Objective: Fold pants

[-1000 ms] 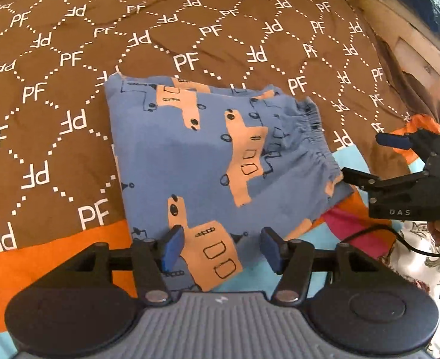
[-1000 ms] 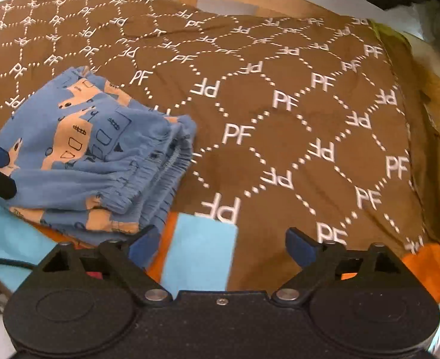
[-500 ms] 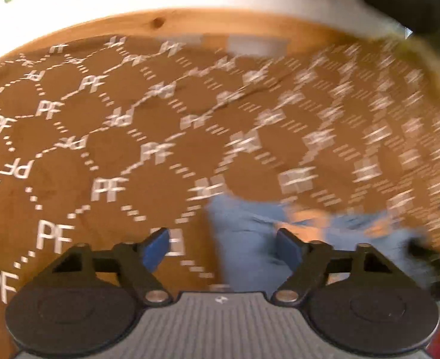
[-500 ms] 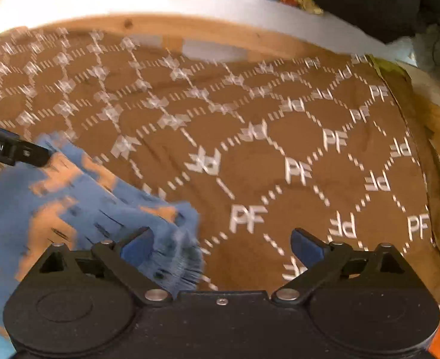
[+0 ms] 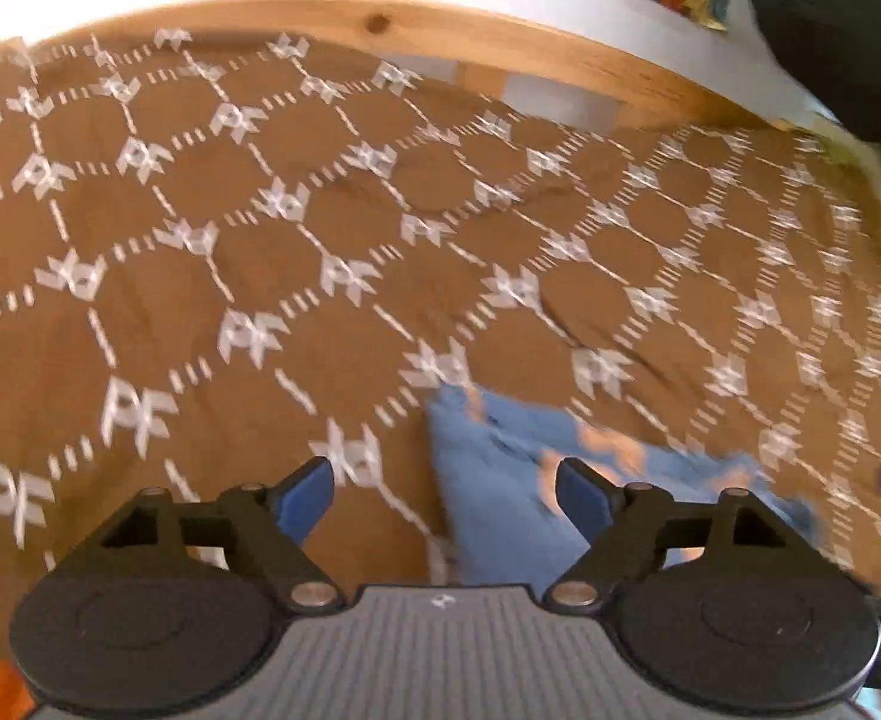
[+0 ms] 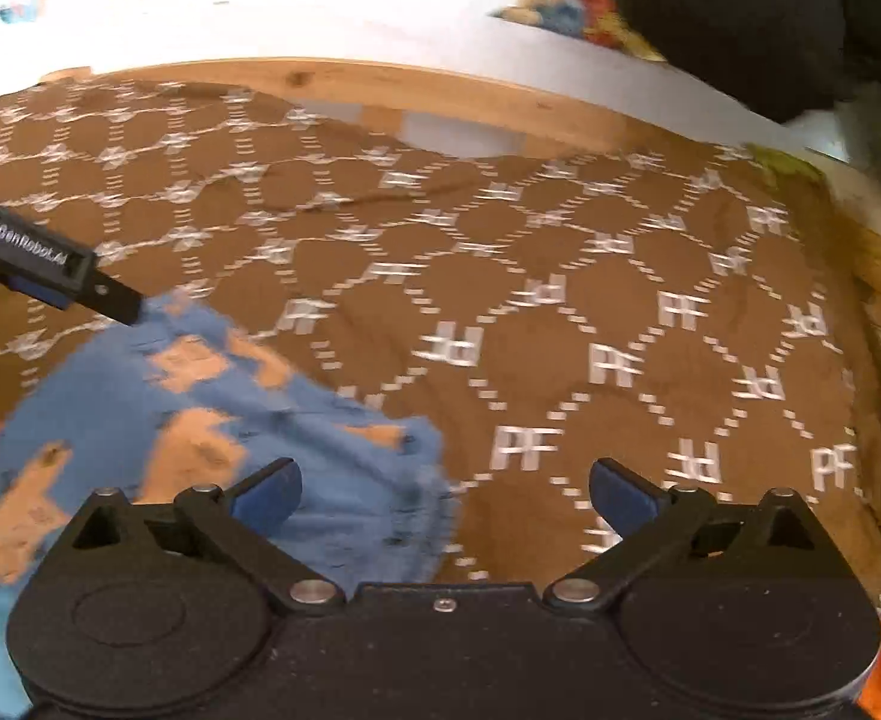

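Left wrist view: left gripper (image 5: 443, 495) spread wide, jaws just been opening, nothing gripped. Folded blue pants (image 5: 500, 480) lie on brown PF-patterned bedspread (image 5: 260, 240), corner between blue fingers (image 5: 305, 498); blurred, so contact unclear. Wooden bed frame (image 5: 500, 42) beyond.

Right wrist view: right gripper (image 6: 445, 492) released, jaws just been opening, holding nothing. Pants (image 6: 212, 420) lower left, edge reaching between fingers. Left gripper's finger (image 6: 98, 294) hangs near pants' far corner.
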Demonstrator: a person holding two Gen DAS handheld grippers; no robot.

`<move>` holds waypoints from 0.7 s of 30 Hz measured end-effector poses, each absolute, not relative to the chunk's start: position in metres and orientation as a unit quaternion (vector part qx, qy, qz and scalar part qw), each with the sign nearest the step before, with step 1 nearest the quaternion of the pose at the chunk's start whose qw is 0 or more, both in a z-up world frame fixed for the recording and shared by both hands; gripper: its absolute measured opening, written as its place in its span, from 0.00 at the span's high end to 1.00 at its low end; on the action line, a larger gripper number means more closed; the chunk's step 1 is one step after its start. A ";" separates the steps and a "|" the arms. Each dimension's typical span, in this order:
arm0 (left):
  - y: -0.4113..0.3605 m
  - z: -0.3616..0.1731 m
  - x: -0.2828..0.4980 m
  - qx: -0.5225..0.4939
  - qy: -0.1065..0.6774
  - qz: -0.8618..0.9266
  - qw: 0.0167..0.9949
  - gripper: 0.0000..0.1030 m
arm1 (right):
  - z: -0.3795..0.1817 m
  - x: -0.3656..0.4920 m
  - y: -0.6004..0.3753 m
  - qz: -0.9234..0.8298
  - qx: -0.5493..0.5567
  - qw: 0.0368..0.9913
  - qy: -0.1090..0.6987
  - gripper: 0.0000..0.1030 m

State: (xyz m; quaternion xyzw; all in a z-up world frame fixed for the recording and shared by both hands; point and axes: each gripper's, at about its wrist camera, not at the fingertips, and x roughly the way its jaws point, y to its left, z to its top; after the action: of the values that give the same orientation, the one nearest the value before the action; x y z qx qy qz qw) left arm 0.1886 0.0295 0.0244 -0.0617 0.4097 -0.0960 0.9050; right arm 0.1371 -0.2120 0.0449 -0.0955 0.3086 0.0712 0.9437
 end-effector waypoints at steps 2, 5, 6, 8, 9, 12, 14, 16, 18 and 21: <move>0.025 0.019 0.179 -0.050 0.423 -0.101 0.899 0.15 | 0.040 0.134 -0.207 0.077 -0.112 0.939 0.317 0.01; 0.018 -0.006 0.180 0.019 0.469 -0.068 0.881 0.13 | 0.020 0.129 -0.207 0.063 -0.142 0.924 0.349 0.01; 0.022 -0.008 0.178 0.005 0.476 -0.071 0.877 0.13 | 0.017 0.124 -0.210 0.069 -0.141 0.924 0.348 0.01; 0.031 -0.001 0.171 -0.031 0.484 -0.066 0.872 0.12 | 0.017 0.114 -0.216 0.070 -0.129 0.927 0.346 0.01; 0.035 0.003 0.167 -0.043 0.489 -0.060 0.869 0.12 | 0.019 0.110 -0.219 0.073 -0.122 0.929 0.343 0.01; 0.038 0.013 0.154 -0.045 0.495 -0.054 0.866 0.11 | 0.032 0.100 -0.221 0.079 -0.114 0.939 0.314 0.01; 0.035 0.015 0.145 -0.035 0.496 -0.068 0.865 0.09 | 0.034 0.099 -0.219 0.079 -0.118 0.941 0.308 0.01; 0.031 0.009 0.137 -0.021 0.503 -0.076 0.861 0.07 | 0.028 0.101 -0.212 0.084 -0.132 0.932 0.326 0.01; 0.025 -0.004 0.132 0.001 0.533 -0.072 0.843 0.07 | 0.016 0.101 -0.206 0.080 -0.158 0.921 0.347 0.01; 0.027 -0.003 0.130 -0.007 0.533 -0.070 0.843 0.07 | 0.023 0.096 -0.208 0.081 -0.141 0.934 0.318 0.01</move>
State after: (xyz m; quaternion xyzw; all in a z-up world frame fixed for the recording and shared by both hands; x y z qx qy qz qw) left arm 0.1300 0.0272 -0.0029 -0.0070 0.5329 -0.0700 0.8433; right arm 0.0959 -0.2076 0.0234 -0.1414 0.3180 0.0808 0.9340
